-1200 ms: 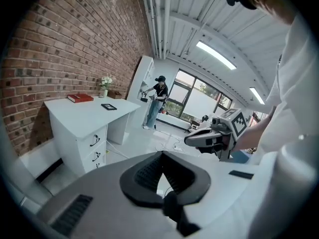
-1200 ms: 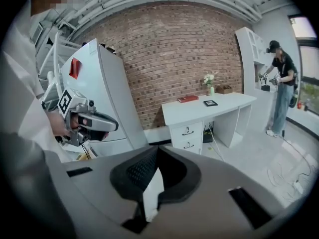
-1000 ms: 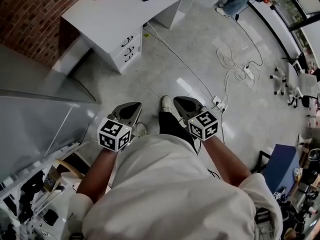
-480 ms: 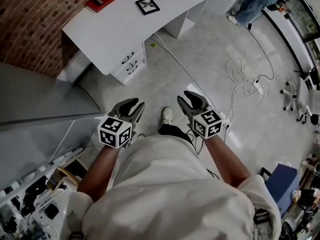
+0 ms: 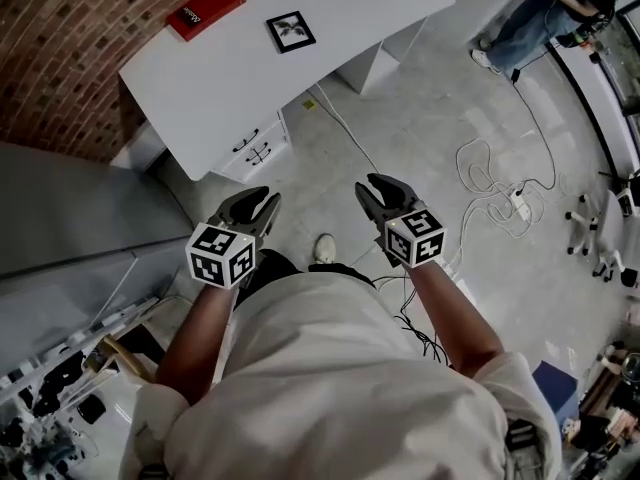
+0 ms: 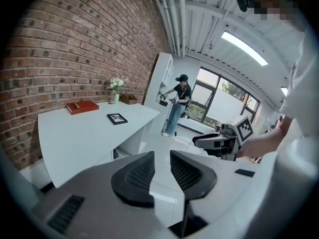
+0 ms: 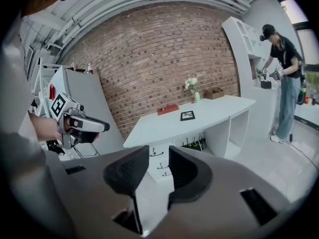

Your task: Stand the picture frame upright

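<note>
A small black picture frame (image 5: 291, 31) lies flat on the white desk (image 5: 240, 83), far ahead of both grippers; it also shows in the left gripper view (image 6: 117, 118) and the right gripper view (image 7: 188, 115). My left gripper (image 5: 262, 200) hangs over the floor in front of the desk, its jaws apart and closing with nothing between them. My right gripper (image 5: 378, 186) is level with it to the right, open and empty. Each gripper sees the other: the right gripper (image 6: 219, 141) and the left gripper (image 7: 87, 126).
A red book (image 5: 205, 10) lies on the desk's far left, and a vase of flowers (image 6: 116, 86) stands by the brick wall. Drawers (image 5: 255, 148) sit under the desk. White cables (image 5: 490, 168) trail over the floor. A person (image 5: 540, 13) stands at the far right. A grey cabinet (image 5: 60, 228) is at my left.
Both grippers' jaws have gone from shut to open. The desk with the frame has come nearer and lower in the head view as I step towards it.
</note>
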Available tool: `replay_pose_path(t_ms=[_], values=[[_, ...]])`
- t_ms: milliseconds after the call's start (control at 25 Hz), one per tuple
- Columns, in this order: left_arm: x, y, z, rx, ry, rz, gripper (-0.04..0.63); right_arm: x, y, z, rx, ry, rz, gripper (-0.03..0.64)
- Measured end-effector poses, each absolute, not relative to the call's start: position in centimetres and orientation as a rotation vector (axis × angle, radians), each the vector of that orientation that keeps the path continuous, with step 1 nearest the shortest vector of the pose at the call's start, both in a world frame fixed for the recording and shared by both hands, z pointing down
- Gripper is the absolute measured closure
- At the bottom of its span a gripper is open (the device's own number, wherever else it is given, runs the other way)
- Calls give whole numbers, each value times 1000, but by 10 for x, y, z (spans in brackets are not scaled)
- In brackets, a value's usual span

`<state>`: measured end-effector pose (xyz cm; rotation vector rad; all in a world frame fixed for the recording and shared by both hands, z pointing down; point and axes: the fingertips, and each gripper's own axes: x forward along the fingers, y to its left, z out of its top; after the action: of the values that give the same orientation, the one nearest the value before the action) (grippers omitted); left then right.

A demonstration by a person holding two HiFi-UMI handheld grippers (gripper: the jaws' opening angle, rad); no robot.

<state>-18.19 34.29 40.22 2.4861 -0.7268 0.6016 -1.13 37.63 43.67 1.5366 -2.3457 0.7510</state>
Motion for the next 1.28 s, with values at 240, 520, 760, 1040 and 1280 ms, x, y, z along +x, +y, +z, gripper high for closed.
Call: replay_pose_path(t_ms=[240,520,760,1040,1280], values=[[-163,301,404,2451,-740,594,505,11,328,441,1533,-2349,792,497],[-158,230,416,2435,-710,569,510,22,259,452,1567,-2312,857,497],[-152,158,420,2433,-661,565,515,27,189,454,1562,-2267,855,499],[-152,93,428,2431,-595,555,515,20,116,465,1561,-2228,905,499],[-146,51,443,2400,-576,540,517,20,68,471,1542,-2214,943,499]])
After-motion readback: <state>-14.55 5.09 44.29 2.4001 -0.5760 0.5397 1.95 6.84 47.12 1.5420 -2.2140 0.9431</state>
